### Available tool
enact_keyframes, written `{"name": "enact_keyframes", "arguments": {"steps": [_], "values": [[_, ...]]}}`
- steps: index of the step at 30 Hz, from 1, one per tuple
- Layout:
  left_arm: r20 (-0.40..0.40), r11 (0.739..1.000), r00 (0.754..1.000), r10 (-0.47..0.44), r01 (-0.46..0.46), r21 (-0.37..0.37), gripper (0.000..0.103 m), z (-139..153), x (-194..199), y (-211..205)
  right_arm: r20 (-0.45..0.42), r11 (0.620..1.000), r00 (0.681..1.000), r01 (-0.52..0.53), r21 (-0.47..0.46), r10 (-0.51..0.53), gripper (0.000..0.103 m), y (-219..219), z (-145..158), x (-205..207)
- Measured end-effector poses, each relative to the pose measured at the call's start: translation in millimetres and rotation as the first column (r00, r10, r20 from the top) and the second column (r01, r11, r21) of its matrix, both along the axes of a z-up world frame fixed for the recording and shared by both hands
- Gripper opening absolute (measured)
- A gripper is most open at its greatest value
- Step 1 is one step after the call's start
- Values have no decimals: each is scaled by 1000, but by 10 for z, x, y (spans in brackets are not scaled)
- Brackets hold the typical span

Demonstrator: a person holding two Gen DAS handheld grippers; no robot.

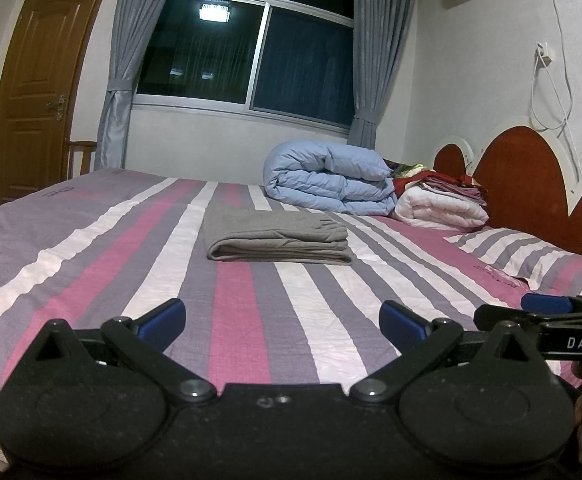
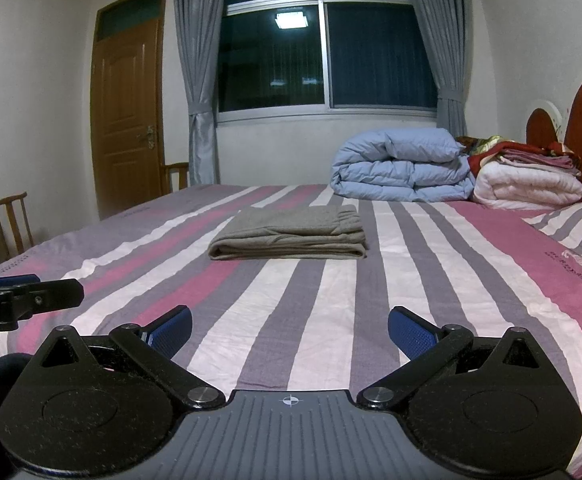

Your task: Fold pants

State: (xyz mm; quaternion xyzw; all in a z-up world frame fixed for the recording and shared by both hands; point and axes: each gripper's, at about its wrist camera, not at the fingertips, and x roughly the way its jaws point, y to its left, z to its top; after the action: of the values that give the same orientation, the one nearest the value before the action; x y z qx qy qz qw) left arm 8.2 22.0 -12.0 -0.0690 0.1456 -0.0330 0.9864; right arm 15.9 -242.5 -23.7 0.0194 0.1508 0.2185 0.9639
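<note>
Grey pants (image 1: 277, 238) lie folded into a flat rectangular stack in the middle of the striped bed (image 1: 91, 272); the right wrist view shows the same stack of pants (image 2: 291, 233). My left gripper (image 1: 282, 322) is open above the near part of the bed, well short of the pants, nothing between its blue pads. My right gripper (image 2: 290, 330) is open too, also held back from the pants and empty. Each gripper's side shows in the other's view: the right gripper (image 1: 547, 312) at the right edge, the left gripper (image 2: 19, 296) at the left edge.
A rolled blue duvet (image 1: 331, 178) and a pile of white and red bedding (image 1: 443, 200) sit at the far right by the red headboard (image 1: 523, 176). A striped pillow (image 1: 531, 252) lies at the right. Wooden chairs (image 2: 9, 216) and a door (image 2: 127, 100) stand beyond the bed's left side.
</note>
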Motion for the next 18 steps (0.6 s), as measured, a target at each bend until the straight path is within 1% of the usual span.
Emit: {"name": "enact_keyframes", "arguments": {"steps": [18], "values": [[26, 999, 999, -37, 36, 9, 97, 28, 9, -9, 2, 1000, 1000, -2, 1, 2, 103, -36, -14, 8]]}}
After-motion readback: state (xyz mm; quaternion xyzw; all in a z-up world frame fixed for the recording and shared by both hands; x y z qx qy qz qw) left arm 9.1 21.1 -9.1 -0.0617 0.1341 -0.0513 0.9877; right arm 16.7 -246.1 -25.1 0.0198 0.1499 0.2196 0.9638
